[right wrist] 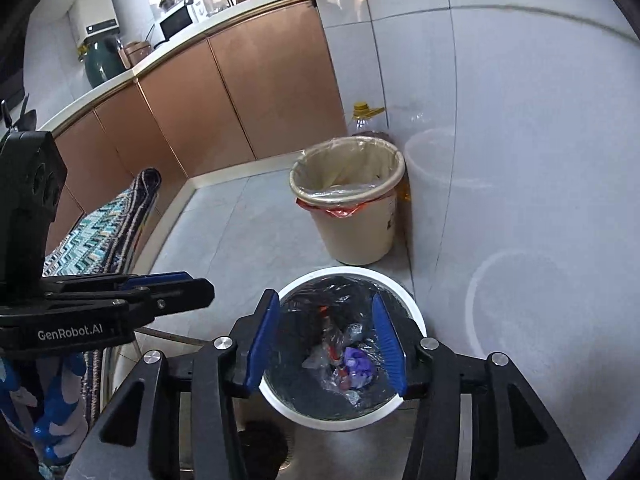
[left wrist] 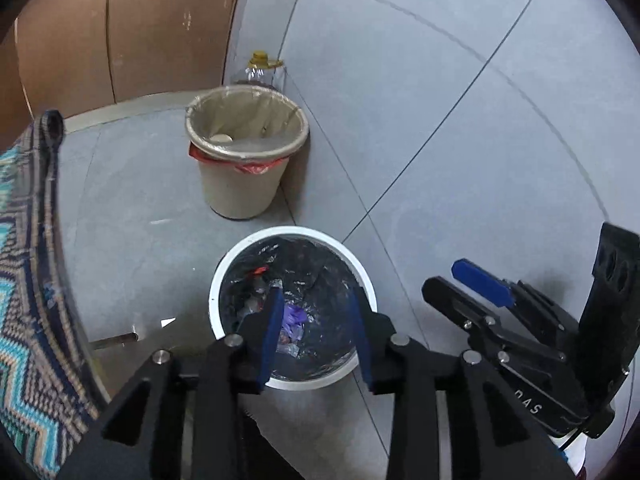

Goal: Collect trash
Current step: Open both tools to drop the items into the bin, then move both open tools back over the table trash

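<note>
A white-rimmed bin (left wrist: 288,232) with a black liner stands on the grey floor, also in the right wrist view (right wrist: 344,270). Inside lie a crumpled purple piece (left wrist: 294,316) (right wrist: 360,364), clear plastic wrappers (right wrist: 320,356) and a red scrap (left wrist: 260,270). My left gripper (left wrist: 316,300) hangs over the bin's mouth, open, nothing between its blue pads. My right gripper (right wrist: 326,300) hovers over the same bin, open and empty. Each gripper shows in the other's view: the right one (left wrist: 444,276) at the right, the left one (right wrist: 200,290) at the left.
A beige bin (left wrist: 244,160) (right wrist: 352,208) with a clear liner and a red bag edge stands just behind, against the tiled wall. A yellow-capped oil bottle (left wrist: 262,64) (right wrist: 364,116) sits behind it. Brown cabinets (right wrist: 240,92) run along the left, with a patterned cloth (left wrist: 24,280) beside them.
</note>
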`<state>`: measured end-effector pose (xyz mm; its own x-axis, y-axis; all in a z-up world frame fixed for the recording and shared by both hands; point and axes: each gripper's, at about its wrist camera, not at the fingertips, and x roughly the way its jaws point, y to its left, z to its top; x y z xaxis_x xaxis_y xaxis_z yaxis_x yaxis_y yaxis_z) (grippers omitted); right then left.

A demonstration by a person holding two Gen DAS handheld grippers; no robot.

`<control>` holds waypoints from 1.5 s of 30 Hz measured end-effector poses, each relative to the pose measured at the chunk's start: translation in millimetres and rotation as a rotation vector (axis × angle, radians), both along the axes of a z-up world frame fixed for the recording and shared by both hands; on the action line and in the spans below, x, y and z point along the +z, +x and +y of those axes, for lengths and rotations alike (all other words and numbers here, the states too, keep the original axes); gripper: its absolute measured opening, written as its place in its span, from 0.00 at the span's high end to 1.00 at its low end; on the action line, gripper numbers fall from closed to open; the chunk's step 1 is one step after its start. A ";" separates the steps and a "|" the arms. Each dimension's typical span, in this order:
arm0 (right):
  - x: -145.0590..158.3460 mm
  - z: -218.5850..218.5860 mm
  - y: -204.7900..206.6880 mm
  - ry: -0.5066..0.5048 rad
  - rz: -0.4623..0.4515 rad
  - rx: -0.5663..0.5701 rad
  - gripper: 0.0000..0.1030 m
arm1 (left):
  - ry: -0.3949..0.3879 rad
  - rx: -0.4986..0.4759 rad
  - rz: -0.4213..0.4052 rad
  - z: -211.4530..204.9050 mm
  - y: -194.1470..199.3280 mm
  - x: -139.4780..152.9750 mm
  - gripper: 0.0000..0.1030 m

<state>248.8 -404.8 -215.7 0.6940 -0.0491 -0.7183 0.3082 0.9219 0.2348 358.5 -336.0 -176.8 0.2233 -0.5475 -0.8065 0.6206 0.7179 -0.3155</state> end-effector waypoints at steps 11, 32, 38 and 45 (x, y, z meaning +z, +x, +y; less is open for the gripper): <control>66.5 43.1 -35.4 -0.047 -0.112 0.035 0.50 | -0.148 0.112 -0.207 72.0 -58.9 92.9 0.69; 220.1 171.7 -128.0 -0.195 -0.373 0.188 0.48 | -0.216 0.306 -0.489 279.5 -177.1 202.9 0.66; 247.9 209.1 -146.1 -0.236 -0.429 0.255 0.47 | -0.203 0.413 -0.530 348.9 -190.5 208.9 0.53; 268.4 238.4 -152.8 -0.245 -0.481 0.322 0.44 | -0.192 0.561 -0.570 442.0 -199.3 212.1 0.53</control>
<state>96.0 -166.3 52.7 0.9440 0.0926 -0.3166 -0.0814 0.9955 0.0486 159.2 106.0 35.3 0.8519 -0.3494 -0.3902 0.2879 0.9347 -0.2085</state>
